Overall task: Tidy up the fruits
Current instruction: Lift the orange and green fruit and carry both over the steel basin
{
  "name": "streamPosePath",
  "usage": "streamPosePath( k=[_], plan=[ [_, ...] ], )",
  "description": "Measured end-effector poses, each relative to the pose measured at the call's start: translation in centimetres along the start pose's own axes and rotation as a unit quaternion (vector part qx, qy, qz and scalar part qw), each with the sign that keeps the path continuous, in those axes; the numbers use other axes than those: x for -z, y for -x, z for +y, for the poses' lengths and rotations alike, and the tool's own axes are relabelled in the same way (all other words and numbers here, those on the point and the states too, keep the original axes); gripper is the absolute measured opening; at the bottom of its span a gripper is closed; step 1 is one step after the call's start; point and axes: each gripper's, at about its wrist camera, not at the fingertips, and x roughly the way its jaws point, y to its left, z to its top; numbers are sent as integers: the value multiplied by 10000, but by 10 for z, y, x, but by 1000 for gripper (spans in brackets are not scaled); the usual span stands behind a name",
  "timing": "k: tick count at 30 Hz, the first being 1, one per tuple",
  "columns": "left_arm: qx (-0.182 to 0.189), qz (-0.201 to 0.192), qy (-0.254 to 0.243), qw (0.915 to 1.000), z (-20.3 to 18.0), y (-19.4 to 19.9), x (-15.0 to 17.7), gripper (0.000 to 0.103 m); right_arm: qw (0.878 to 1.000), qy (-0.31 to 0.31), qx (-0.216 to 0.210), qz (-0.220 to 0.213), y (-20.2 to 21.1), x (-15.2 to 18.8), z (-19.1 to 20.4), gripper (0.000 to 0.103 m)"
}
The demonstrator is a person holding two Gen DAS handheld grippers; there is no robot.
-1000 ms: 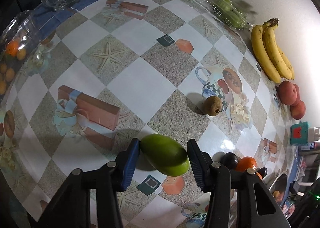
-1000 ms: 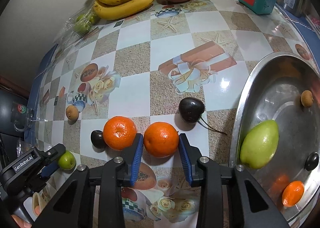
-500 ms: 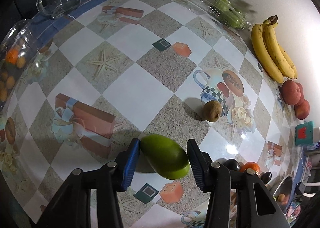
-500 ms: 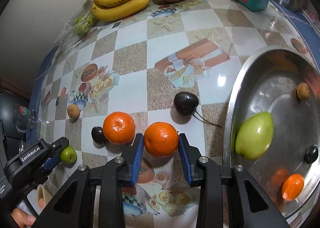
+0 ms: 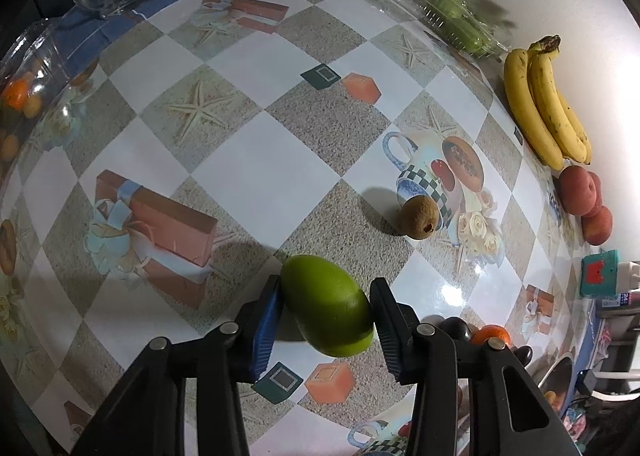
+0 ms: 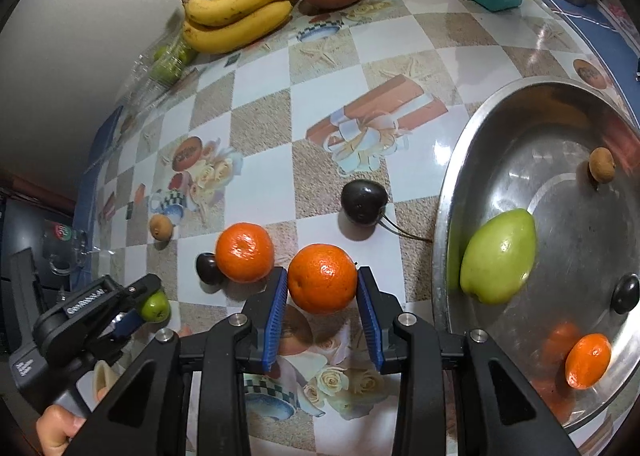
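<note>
The left gripper (image 5: 326, 310) is clamped on a green mango (image 5: 326, 306), just above the counter (image 5: 240, 159). The right gripper (image 6: 322, 292) squeezes an orange (image 6: 322, 278) beside the steel bowl (image 6: 452, 191), which holds another mango (image 6: 498, 256).
</note>
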Motion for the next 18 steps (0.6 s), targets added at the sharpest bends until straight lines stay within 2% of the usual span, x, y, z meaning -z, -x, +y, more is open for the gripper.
streamPosePath(
  k=[10,18],
  plan=[
    [-52,-130,-252,9996,-5,12,6,44,9998,19,-105,-179,20,3,0,36],
    [128,-256,-246,9993,-8,25,4,41,9997,22,-178,-150,22,4,-2,36]
  ],
)
